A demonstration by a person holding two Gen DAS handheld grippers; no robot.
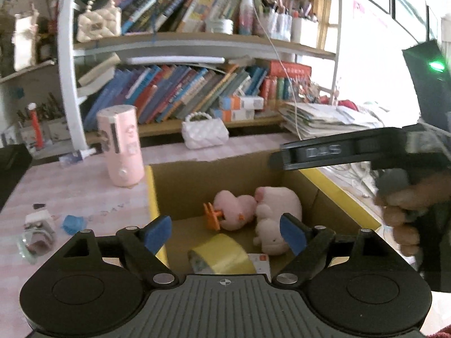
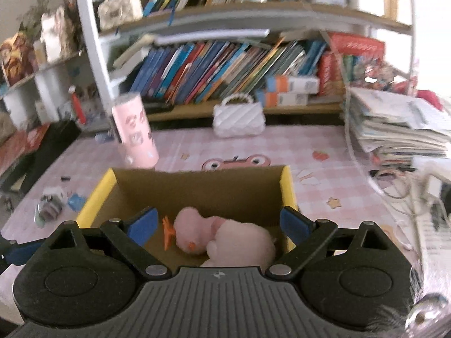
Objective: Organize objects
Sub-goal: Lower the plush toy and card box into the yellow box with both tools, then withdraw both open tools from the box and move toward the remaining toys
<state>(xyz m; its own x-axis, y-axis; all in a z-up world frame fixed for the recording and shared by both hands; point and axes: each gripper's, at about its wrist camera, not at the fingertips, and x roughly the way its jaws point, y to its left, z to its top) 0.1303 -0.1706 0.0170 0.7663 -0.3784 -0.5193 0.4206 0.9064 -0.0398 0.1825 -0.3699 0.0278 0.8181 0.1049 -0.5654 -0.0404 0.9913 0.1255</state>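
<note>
Hanging spread wide and empty, the left tongs (image 1: 225,232) and right tongs (image 2: 218,224) sit above the yellow-edged cardboard box (image 2: 287,188) on the pink surface (image 2: 310,146); the pink plush toys (image 1: 262,211) lie inside, just beyond the fingertips.

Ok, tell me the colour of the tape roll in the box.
Yellow. The tape roll shows best in the left wrist view.

Perhaps "DAS" on right hand-held gripper (image 1: 324,152)
</note>
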